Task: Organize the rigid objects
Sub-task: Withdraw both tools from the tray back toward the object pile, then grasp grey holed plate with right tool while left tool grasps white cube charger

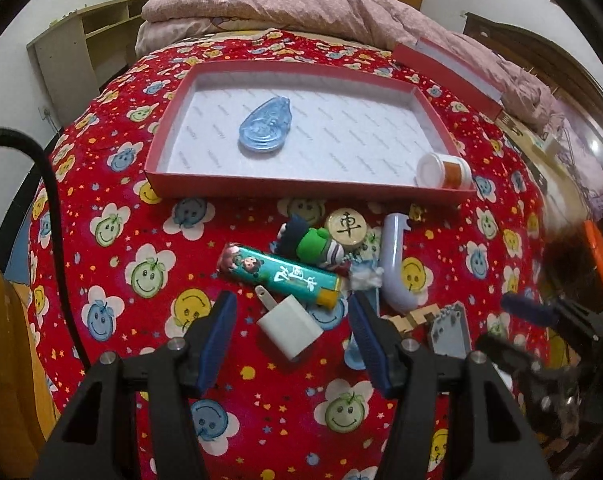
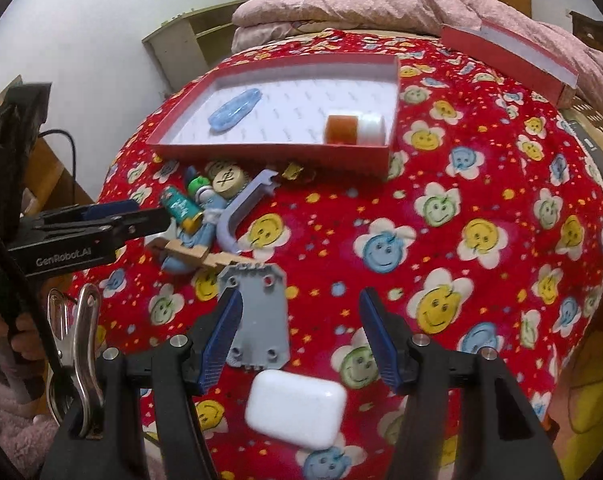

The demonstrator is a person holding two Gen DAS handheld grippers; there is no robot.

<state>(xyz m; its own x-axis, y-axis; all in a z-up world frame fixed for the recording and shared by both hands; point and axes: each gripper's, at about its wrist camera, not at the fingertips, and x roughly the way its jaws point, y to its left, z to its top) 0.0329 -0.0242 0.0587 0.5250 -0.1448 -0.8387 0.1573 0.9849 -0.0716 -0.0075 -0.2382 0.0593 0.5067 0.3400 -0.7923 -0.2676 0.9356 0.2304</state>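
Left gripper (image 1: 292, 312) open, jaws flanking the white charger (image 1: 289, 326) on the red blanket (image 1: 141, 208); right gripper (image 2: 301, 312) open over the grey plate (image 2: 257, 312); red box (image 1: 169, 128) beyond.

A bed spread with a red smiley-flower blanket (image 1: 149, 184) carried an open red cardboard box (image 1: 285, 188). Just before the box lay a green lighter (image 1: 279, 274), a white plug charger (image 1: 289, 328), a wooden chess disc (image 1: 346, 226) and a lilac curved plastic hook (image 1: 395, 264).
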